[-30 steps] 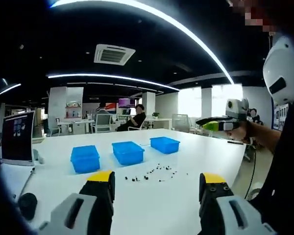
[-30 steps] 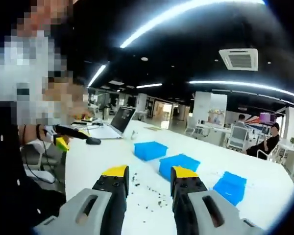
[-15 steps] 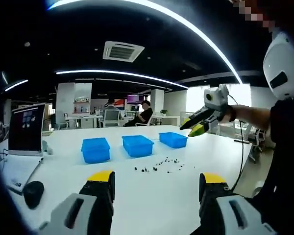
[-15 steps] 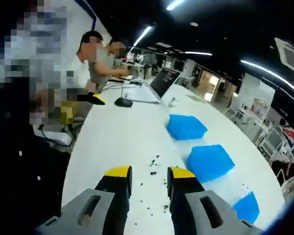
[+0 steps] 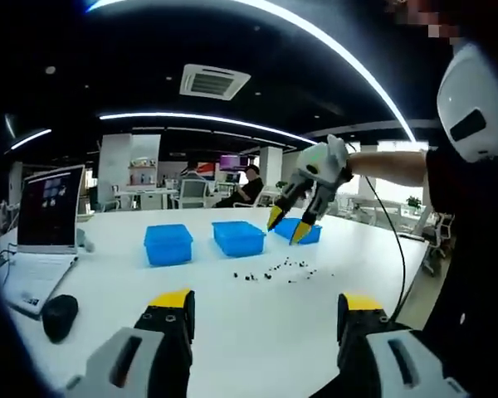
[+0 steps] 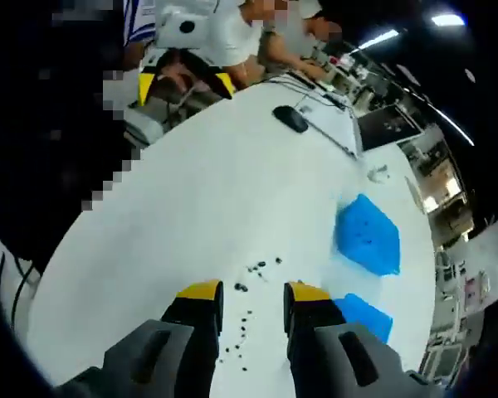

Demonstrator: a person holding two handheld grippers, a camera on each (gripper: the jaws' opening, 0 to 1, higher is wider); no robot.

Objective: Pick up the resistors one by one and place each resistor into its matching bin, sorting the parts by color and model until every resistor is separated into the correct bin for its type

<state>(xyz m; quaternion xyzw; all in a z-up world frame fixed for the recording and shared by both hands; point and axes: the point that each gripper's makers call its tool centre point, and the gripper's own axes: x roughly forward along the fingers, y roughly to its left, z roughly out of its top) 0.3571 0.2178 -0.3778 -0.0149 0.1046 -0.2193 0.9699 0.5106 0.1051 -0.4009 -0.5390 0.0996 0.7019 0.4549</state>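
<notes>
Left gripper view
Left gripper (image 5: 266, 311): jaws set wide, nothing between them; held low and back from the parts, probably parked while the other gripper works.
Right gripper (image 5: 288, 225): reaching in from the right, yellow tips pointed down and apart, hanging above the resistors; likely placed there to pick one part.
Resistors (image 5: 280, 270): small dark scatter on the bench, just in front of the bins and apart from them; loose in one patch, so each can be taken singly.
Bins (image 5: 238, 237): three blue trays in a row behind the scatter; contents too small to tell; lined up near the parts, probably to keep each carry short.
Bench (image 5: 108, 286): white, broad, bare around the parts.
Laptop (image 5: 46, 217): open at the far left, well apart from the work.
Mouse (image 5: 59, 316): dark, near the laptop, away from the resistors.

Right gripper view
Right gripper (image 6: 253, 291): looking down on the bench, jaws at a moderate gap, empty; tips just above the scatter, aimed for a pick not yet made.
Resistors (image 6: 246, 319): dark specks between and around the jaw tips; colour and model not readable.
Bins (image 6: 368, 236): two blue trays to the right of the tips, near the scatter.
Left gripper (image 6: 187, 81): yellow tips at the bench's far edge, well apart from the parts.
</notes>
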